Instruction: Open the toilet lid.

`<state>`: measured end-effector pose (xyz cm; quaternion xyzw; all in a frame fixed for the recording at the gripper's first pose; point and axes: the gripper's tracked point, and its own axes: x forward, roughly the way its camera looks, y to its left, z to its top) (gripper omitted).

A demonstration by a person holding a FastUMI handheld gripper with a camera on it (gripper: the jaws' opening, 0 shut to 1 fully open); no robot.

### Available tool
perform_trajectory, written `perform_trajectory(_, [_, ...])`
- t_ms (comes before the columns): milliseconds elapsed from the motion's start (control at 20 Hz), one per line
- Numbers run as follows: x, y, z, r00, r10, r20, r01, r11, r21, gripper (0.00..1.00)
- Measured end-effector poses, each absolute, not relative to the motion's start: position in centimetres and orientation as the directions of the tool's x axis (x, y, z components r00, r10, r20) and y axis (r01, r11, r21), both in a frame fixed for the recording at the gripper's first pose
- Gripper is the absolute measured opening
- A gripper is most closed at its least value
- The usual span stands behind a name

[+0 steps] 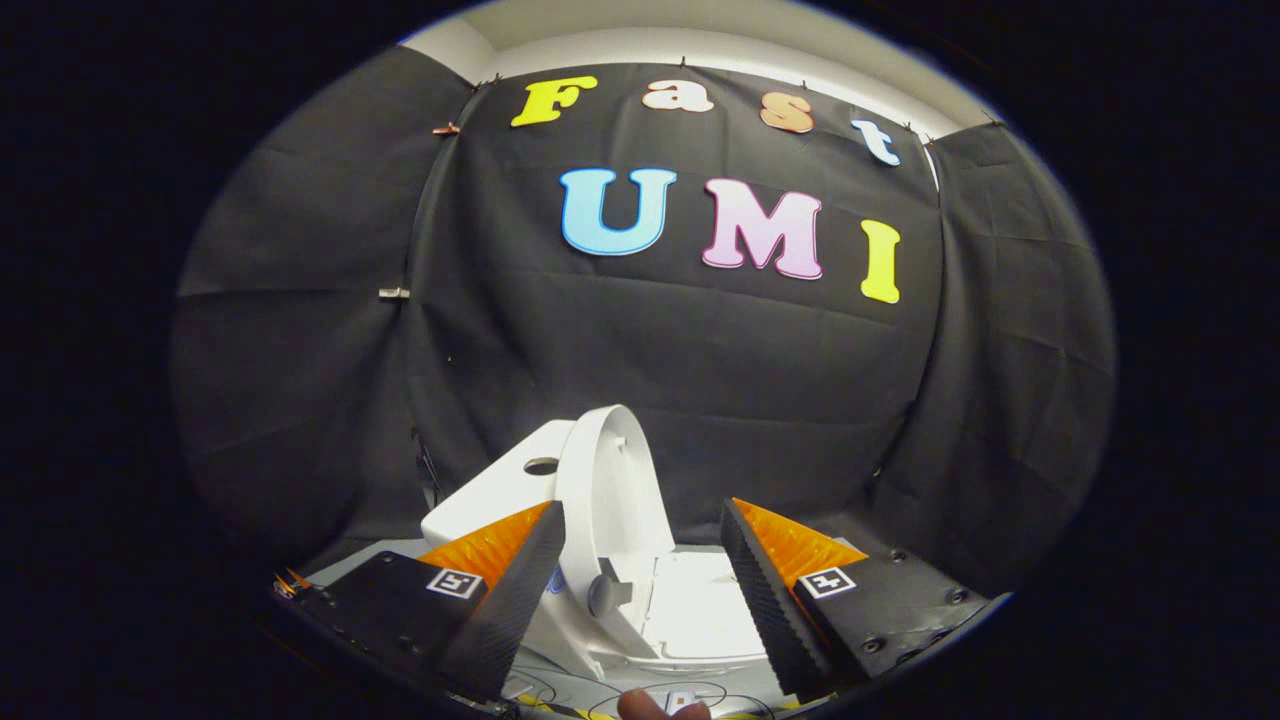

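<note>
Toilet lid (605, 480) stands raised, close to upright, its hinge end low and its rounded top high against the dark cloth wall (760, 380); it rises in the gap between the two fingers, nearer the left one. Nearest of all, a fingertip (640, 705) of the person shows just below the gripper (640, 520), beside a small white piece with thin dark wires lying on the pale tabletop (350, 570); the jaws are spread wide and pinch nothing, the left finger (520, 590) just overlapping the lid's left edge, the right finger (760, 590) apart from it. Between the fingers lies the white toilet bowl and seat (700, 610), uncovered and brightly lit; a round grey hinge knob (603, 595) sits at the lid's foot. Left of the lid and a little farther, the white tank (495, 490) carries a round hole on top; beyond everything hangs the cloth wall.
</note>
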<state>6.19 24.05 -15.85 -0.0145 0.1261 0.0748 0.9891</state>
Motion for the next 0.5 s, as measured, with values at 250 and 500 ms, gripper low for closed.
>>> perform_trajectory(250, [6.7,20.3,-12.3,0.974,0.111,-0.198,-0.114,0.994,0.0,0.99])
perform_trajectory(500, [6.5,16.0,-8.4,0.989,0.075,-0.129,-0.074,0.997,0.013,0.98])
